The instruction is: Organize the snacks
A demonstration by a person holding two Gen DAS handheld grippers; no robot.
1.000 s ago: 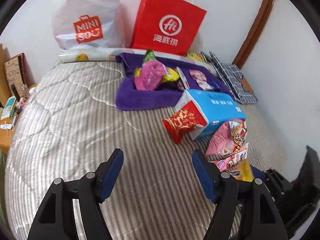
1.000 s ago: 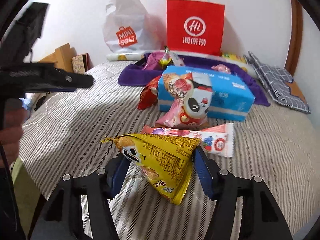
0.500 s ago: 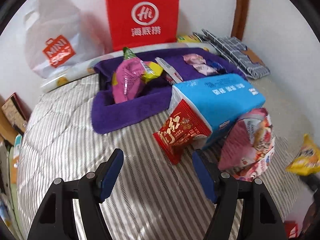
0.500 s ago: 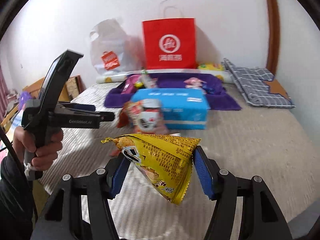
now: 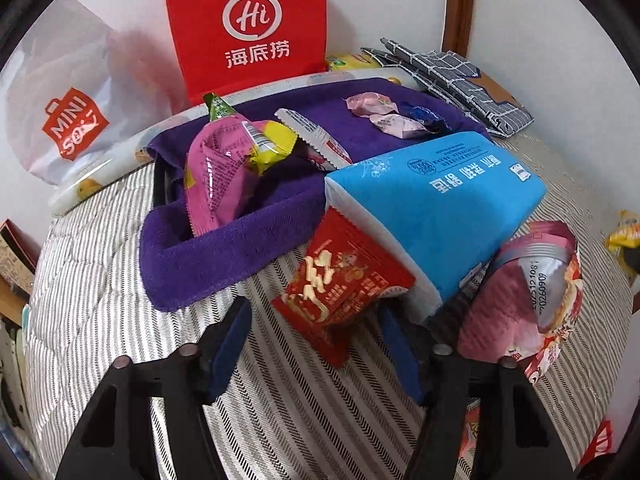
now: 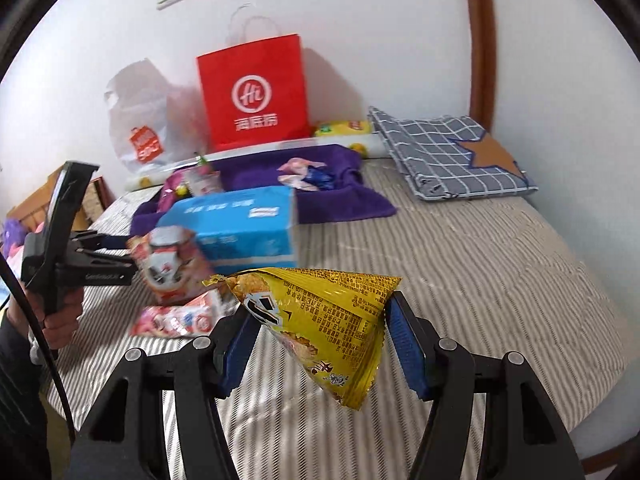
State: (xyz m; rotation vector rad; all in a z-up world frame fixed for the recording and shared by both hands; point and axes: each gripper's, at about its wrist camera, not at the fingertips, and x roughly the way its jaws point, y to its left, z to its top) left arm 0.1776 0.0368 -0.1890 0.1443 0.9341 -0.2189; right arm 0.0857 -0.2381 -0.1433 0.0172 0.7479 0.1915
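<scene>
A red snack packet (image 5: pixel 340 284) leans against a blue tissue pack (image 5: pixel 440 208) on the striped bed. My left gripper (image 5: pixel 314 312) straddles the packet's lower end; its jaws are closing, and the blue pads stand just off the packet's sides. My right gripper (image 6: pixel 320 312) is shut on a yellow triangular snack packet (image 6: pixel 328 320), held in the air above the bed. A purple towel (image 5: pixel 208 256) at the back holds a pink packet (image 5: pixel 216 176) and several small wrapped snacks. A pink panda packet (image 5: pixel 520 304) stands right of the tissue pack.
A red paper bag (image 5: pixel 248 28) and a white plastic bag (image 5: pixel 68 92) stand against the wall. A folded checked cloth (image 6: pixel 448 156) lies at the back right. A long pink packet (image 6: pixel 176 320) lies near the bed's front edge. A hand (image 6: pixel 60 320) grips the left tool.
My left gripper has moved in on the red packet and its jaws have narrowed around it. The right gripper has carried the yellow packet up and away from the snack pile.
</scene>
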